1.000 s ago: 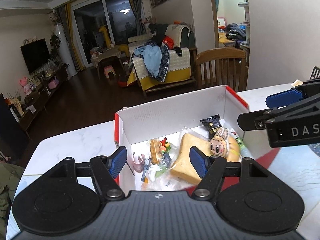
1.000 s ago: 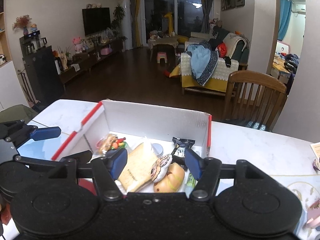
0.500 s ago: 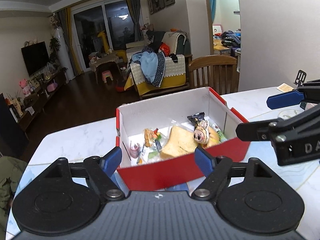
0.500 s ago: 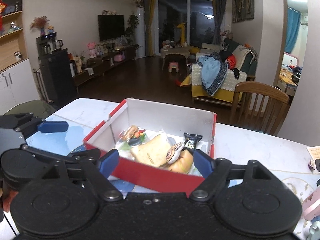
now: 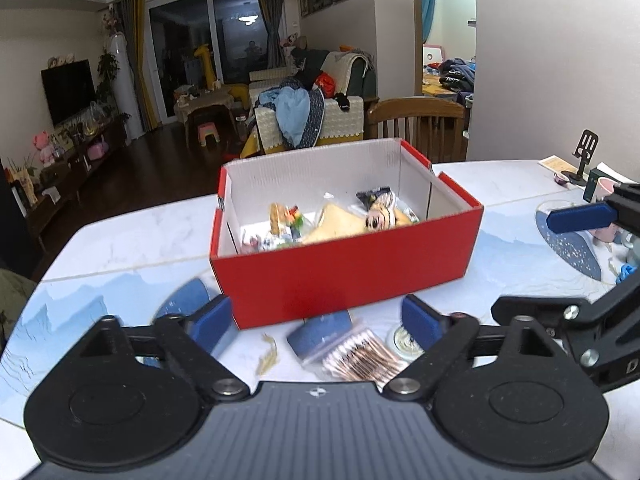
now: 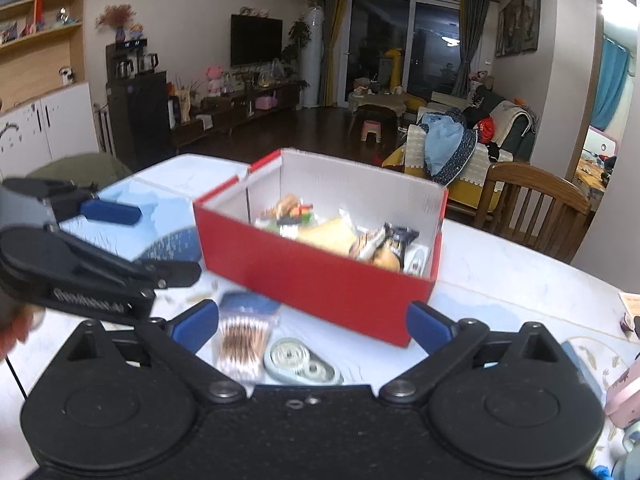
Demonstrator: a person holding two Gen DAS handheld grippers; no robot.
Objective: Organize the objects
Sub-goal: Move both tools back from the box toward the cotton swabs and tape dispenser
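Note:
A red cardboard box with a white inside stands on the marble table. It holds a bread slice, a doll charm and snack packets. In front of its near wall lie a pack of cotton swabs and a round tape dispenser. My left gripper hovers before the box, its jaws opening wide with nothing held. My right gripper sits beside it over the swab pack, its jaws also opening and empty. Each gripper shows in the other's view: the right one, the left one.
A wooden chair stands behind the table's far edge. A phone stand, a pink cup and small items crowd the right end. A pink object lies at the right gripper's side.
Both grippers have drawn back from above the box's contents and spread their jaws wider. The whole box, the swab pack and the tape dispenser have come into view.

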